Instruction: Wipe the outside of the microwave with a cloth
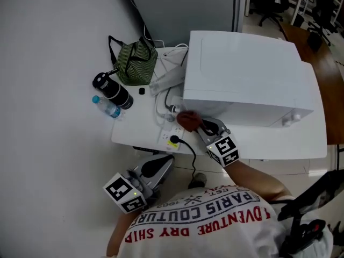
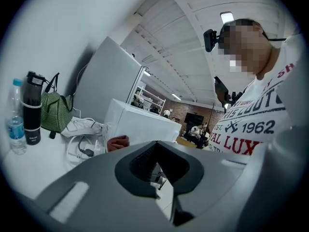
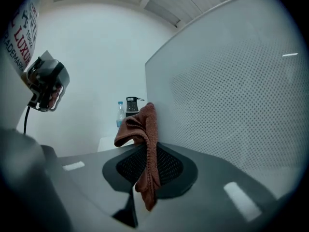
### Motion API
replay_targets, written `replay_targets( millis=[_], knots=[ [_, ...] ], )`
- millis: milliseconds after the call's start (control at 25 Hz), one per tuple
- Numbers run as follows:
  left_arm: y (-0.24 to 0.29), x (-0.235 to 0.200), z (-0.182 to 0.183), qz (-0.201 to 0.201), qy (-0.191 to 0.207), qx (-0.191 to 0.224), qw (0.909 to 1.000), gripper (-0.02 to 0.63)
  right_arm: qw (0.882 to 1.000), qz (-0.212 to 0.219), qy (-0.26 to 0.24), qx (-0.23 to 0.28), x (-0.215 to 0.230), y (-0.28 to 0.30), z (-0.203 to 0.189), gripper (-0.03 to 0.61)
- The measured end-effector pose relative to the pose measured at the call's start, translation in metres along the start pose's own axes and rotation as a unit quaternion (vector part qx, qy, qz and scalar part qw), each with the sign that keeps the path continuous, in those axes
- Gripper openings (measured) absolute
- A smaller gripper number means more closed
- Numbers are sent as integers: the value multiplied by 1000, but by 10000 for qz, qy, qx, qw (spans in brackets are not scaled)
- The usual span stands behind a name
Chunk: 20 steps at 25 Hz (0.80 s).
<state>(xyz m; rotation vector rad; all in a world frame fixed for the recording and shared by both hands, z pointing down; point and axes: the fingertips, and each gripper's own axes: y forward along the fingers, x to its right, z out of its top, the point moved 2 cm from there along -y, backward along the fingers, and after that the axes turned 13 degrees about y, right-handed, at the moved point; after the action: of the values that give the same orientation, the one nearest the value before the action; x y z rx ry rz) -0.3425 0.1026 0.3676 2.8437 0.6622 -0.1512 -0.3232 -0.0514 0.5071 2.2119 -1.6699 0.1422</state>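
The right tool is clamped on a reddish cloth, which lies against the near side wall of the white microwave on the white worktop. The left tool is held off the worktop's near edge, its jaws together with nothing between them. A water bottle and a dark flask stand well apart, to the left.

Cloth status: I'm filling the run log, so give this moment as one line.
right claw: shut on cloth | cloth: at microwave side | left claw: shut, empty
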Motion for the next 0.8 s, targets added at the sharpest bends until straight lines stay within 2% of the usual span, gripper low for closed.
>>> replay_targets(
  millis=[280,480,640,800],
  knots=[
    [30,8,3,-384,64,-12,9992,6,9989,-410,93,189,32,-40,4,44],
    [69,29,7,-946,142,-59,9954,6,9935,-1071,159,347,75,-100,5,46],
    [99,50,9,-1464,218,-105,9889,6,9817,-1780,382,561,115,-159,3,46],
    [120,66,11,-1920,315,-177,9807,5,9629,-2521,601,747,152,-214,1,46]
  ],
)
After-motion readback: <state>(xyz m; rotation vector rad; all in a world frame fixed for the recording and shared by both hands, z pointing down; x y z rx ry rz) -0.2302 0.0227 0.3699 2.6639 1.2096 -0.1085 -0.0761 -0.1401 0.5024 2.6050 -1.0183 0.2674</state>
